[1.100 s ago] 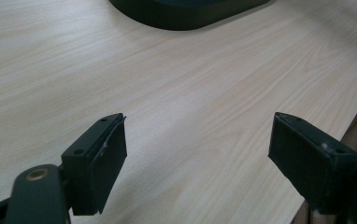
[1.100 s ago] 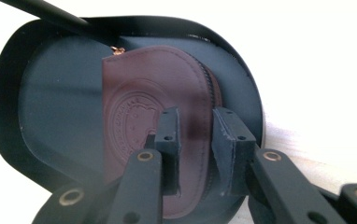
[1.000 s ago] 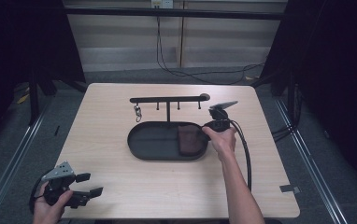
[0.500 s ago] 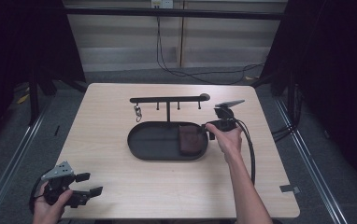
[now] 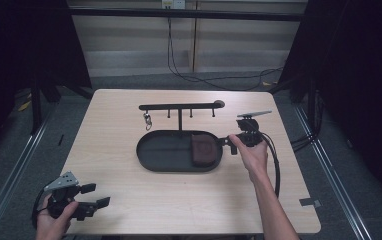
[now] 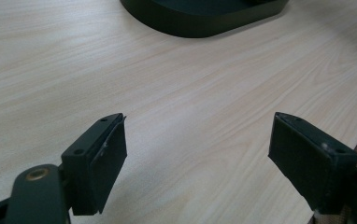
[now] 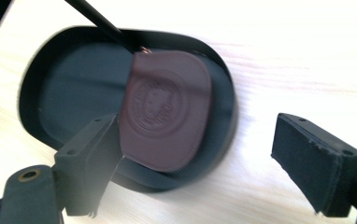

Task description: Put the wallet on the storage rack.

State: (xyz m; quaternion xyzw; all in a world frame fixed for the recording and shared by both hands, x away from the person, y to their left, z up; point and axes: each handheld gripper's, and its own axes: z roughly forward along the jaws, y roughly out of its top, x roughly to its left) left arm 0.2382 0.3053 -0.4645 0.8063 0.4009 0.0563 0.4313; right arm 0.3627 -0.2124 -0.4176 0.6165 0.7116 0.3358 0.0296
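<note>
Brown leather pouch (image 5: 202,149), flat and rounded, embossed with a circular crest, lying in the right-hand end of the black oval tray (image 5: 165,162) at the middle of the bench (image 5: 119,125). In the right gripper view the pouch (image 7: 167,112) rests against the tray's (image 7: 46,121) far wall, one corner close to a thin black rod that rises from the tray. Behind the tray, seen from above, stands a black rack (image 5: 180,106) with a horizontal bar carrying small hooks; a metal clip (image 5: 147,120) hangs from the hook nearest its left end.

Right claw (image 5: 227,143): held level just off the tray's right rim, pointing toward the pouch. Its jaws have just been opening and now stand wide apart, released, with nothing pressed between the pads; the pouch lies ahead of them, apart from both. The hand grips the body from behind, and a black cable loops back along the forearm.

Left claw (image 5: 95,196): held at the near left corner of the bench, well apart from the tray. In its own view the left claw (image 6: 197,154) is spread open over bare wood grain, empty, with the tray's (image 6: 204,21) rim at the top edge.
</note>
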